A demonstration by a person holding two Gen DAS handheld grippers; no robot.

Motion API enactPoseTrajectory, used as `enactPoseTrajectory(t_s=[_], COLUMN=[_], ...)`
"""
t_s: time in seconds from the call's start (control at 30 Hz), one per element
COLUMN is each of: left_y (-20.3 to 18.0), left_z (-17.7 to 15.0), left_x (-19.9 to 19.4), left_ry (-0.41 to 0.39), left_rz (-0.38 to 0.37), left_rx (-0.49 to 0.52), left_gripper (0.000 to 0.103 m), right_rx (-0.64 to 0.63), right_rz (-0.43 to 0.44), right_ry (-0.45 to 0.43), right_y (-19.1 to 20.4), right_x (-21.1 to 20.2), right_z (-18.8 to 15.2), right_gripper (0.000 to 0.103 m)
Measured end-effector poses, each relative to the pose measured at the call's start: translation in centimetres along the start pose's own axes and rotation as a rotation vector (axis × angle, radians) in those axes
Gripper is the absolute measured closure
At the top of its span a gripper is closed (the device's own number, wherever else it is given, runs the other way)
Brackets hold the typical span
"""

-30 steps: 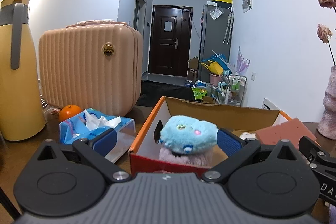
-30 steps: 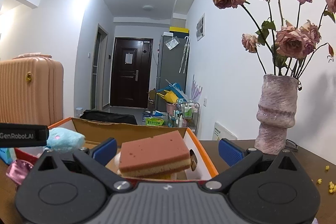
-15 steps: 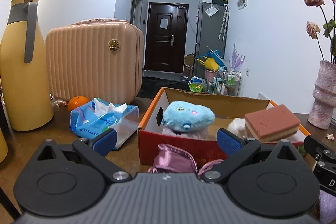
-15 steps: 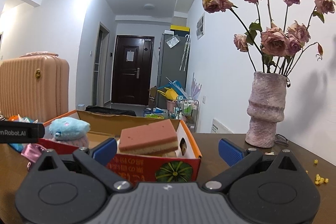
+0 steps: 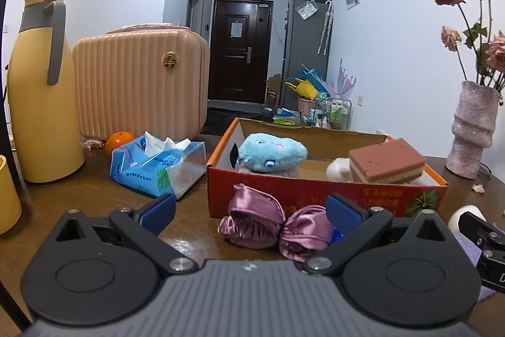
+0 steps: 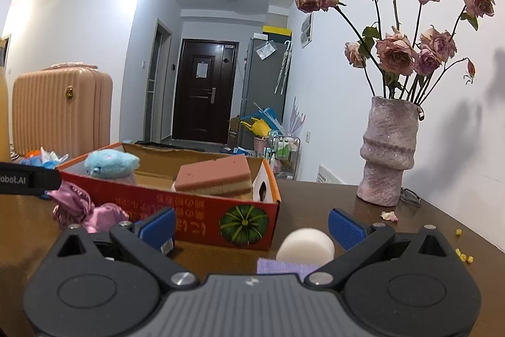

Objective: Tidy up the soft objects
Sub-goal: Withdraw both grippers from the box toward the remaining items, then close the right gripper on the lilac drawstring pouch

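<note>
Cardboard box (image 5: 325, 195) already holds the blue plush (image 5: 271, 151) and layered sponge (image 5: 386, 160), so I judge us partway: pink satin pieces (image 5: 273, 225) and a white foam ball (image 6: 305, 246) wait just before it, my left gripper (image 5: 249, 212) and right gripper (image 6: 251, 226) both spread empty.

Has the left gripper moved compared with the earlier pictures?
Yes. The left gripper has drawn back from the cardboard box; the box front and purple satin cloth now show.
</note>
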State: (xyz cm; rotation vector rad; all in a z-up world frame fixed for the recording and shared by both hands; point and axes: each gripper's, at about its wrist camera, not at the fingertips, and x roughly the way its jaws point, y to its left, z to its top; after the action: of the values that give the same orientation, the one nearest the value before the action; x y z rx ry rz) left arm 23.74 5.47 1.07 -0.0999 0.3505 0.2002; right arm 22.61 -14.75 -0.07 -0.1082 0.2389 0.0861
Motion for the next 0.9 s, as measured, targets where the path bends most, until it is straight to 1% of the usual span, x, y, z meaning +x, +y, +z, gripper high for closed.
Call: enactPoseTrajectory(t_s=[0.33, 0.5, 0.7, 0.9], left_y=[-0.5, -0.7, -1.1, -1.3], left_z=[-1.0, -1.6, -2.2, -2.5], left_x=[-2.1, -2.9, -3.4, -3.2], left_ry=[0.021, 0.035, 0.06, 0.076], left_rz=[-0.036, -0.052, -0.068, -0.077], left_rx=[0.009, 0.012, 0.019, 0.024], left_gripper=[0.0, 0.0, 0.0, 0.0], right_rx=[0.004, 0.038, 0.048, 0.04], right_rz=[0.013, 0.068, 0.039, 0.023], right_ry=[0.039, 0.077, 0.098, 0.134], right_y=[-2.0, -3.5, -4.7, -5.5], right_x=[-2.7, -3.3, -3.8, -3.0], right_z=[-1.1, -1.7, -2.1, -2.4], right_gripper=[0.0, 0.0, 0.0, 0.0])
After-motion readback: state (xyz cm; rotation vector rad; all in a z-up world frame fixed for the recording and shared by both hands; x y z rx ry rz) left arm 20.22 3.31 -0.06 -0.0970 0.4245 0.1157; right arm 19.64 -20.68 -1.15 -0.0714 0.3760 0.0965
